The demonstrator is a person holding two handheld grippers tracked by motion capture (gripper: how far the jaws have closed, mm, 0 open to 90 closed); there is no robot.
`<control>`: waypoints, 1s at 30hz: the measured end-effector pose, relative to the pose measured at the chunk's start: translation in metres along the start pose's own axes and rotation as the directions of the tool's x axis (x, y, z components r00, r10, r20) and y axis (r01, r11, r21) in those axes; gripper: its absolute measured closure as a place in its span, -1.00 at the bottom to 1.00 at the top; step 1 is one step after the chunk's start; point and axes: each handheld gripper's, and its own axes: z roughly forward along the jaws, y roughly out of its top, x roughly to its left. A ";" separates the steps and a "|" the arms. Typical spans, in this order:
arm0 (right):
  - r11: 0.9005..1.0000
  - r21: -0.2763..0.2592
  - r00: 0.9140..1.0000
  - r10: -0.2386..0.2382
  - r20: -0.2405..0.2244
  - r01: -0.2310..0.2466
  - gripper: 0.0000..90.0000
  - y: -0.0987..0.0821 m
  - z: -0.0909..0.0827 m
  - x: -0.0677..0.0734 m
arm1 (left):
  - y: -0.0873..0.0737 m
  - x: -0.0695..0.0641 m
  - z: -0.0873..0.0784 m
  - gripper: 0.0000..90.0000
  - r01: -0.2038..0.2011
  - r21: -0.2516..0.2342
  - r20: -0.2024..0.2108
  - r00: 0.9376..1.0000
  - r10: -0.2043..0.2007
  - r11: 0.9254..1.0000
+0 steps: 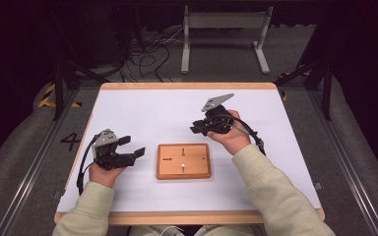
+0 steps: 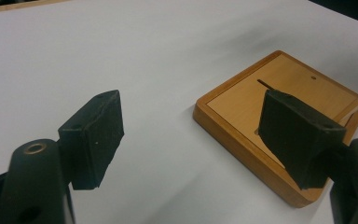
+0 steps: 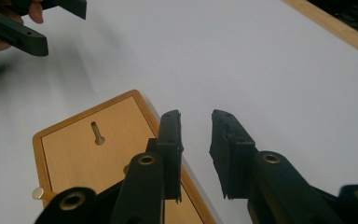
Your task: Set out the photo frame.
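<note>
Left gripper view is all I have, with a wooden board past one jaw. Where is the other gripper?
Observer: In the high view, the right gripper is just beyond the wooden board's far edge, near its right corner.
Operator: Is it holding anything?
Observer: No. The right gripper view shows its jaws slightly apart with nothing between them.
Operator: Is there anything on the board I can't see?
Observer: A small pale-tipped pin sits in its near half.
</note>
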 end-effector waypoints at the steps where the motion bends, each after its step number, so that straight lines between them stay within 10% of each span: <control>1: 0.999 -0.032 1.000 0.009 0.006 -0.009 0.56 -0.006 -0.010 -0.003 | 0.000 -0.001 0.000 -0.51 -0.006 -0.002 0.008 1.000 0.006 1.000; 30: 0.980 -0.191 0.993 0.073 0.095 -0.054 0.27 -0.089 -0.072 -0.002 | 0.008 -0.017 0.003 -0.42 -0.068 -0.020 0.031 0.997 0.068 0.997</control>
